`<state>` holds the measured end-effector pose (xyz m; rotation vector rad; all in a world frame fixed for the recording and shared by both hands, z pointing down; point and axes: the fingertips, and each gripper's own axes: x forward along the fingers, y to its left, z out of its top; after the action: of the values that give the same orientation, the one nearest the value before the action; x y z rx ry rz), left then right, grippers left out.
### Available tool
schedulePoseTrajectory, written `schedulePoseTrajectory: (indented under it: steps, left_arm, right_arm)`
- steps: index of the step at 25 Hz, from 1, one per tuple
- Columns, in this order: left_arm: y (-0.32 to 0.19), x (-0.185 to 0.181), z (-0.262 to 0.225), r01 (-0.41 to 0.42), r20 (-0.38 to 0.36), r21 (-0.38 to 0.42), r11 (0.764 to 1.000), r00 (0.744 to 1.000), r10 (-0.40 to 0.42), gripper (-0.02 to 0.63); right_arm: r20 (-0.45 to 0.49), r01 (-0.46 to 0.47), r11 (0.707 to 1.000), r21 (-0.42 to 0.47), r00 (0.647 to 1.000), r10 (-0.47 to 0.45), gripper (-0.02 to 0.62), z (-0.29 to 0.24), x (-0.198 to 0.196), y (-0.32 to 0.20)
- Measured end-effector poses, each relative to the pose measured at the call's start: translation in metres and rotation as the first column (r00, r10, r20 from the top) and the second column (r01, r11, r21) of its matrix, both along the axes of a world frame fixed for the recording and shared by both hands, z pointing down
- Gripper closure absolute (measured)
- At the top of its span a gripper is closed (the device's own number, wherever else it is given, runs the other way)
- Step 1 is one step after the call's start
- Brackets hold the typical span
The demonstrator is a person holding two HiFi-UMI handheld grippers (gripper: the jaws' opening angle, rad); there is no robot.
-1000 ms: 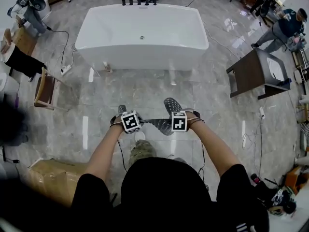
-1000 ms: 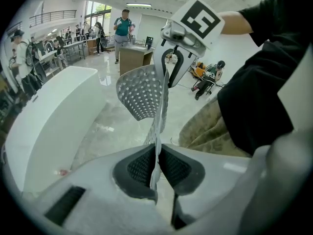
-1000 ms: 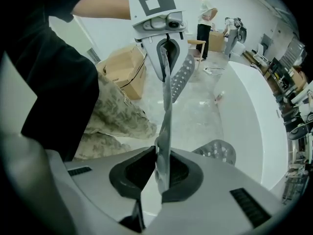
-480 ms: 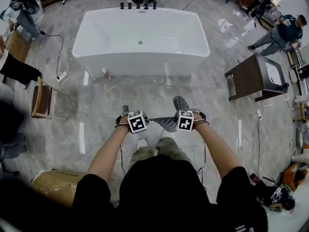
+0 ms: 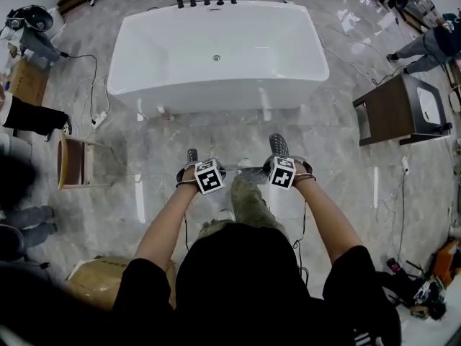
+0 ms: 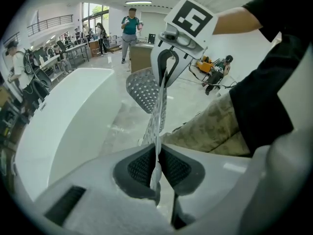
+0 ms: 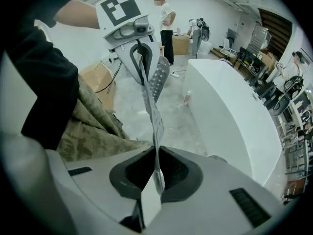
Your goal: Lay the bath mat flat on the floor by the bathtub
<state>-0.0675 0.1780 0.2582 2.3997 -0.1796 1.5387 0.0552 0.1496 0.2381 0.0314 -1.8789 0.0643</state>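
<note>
A white bathtub (image 5: 216, 49) stands ahead on the grey marble floor. The bath mat (image 5: 248, 170), grey and perforated, hangs edge-up and stretched between my two grippers, above the floor and short of the tub. Its ends stick out past each gripper. My left gripper (image 5: 206, 176) is shut on the mat's left part; in the left gripper view the mat (image 6: 157, 111) runs from its pads (image 6: 139, 168) to the other gripper. My right gripper (image 5: 282, 171) is shut on the mat's right part (image 7: 154, 106), with the tub (image 7: 230, 111) to its right.
A wooden chair (image 5: 72, 161) stands at the left and a dark side table (image 5: 392, 110) at the right. A cardboard box (image 5: 101, 280) lies behind me on the left. Cables and a power strip (image 5: 99, 117) lie near the tub's left end. People stand in the background.
Both grippers have moved forward toward the bathtub with the mat still stretched between them. The tub now appears nearer, and a leg has stepped forward under the mat.
</note>
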Motion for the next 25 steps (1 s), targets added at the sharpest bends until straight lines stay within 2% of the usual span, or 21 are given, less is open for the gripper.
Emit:
schedulePoseTrajectory:
  steps: [8, 12, 15, 20, 25]
  left_arm:
    - [-0.081, 0.001, 0.058, 0.051, 0.036, -0.072, 0.996, 0.998, -0.048, 0.577]
    - [-0.112, -0.002, 0.090, 0.068, 0.056, -0.124, 0.990, 0.997, -0.061, 0.577]
    - [-0.137, -0.006, 0.122, 0.063, 0.056, -0.129, 0.990, 0.997, -0.057, 0.577]
    - [-0.171, -0.009, 0.183, 0.033, 0.054, -0.120, 0.992, 0.998, -0.027, 0.578]
    - [-0.197, -0.003, 0.257, 0.041, 0.042, -0.114, 0.993, 0.998, -0.037, 0.578]
  right_arm:
    - [0.015, 0.012, 0.998, -0.069, 1.000, -0.011, 0.566, 0.059, 0.002, -0.083]
    - [0.040, -0.067, 0.991, -0.114, 0.997, 0.072, 0.566, 0.090, 0.002, -0.120]
    - [0.040, -0.109, 0.983, -0.146, 0.993, 0.116, 0.568, 0.125, -0.002, -0.146]
    - [0.031, -0.156, 0.978, -0.136, 0.986, 0.161, 0.568, 0.189, -0.005, -0.182]
    - [0.029, -0.154, 0.984, -0.093, 0.987, 0.158, 0.569, 0.263, -0.001, -0.206]
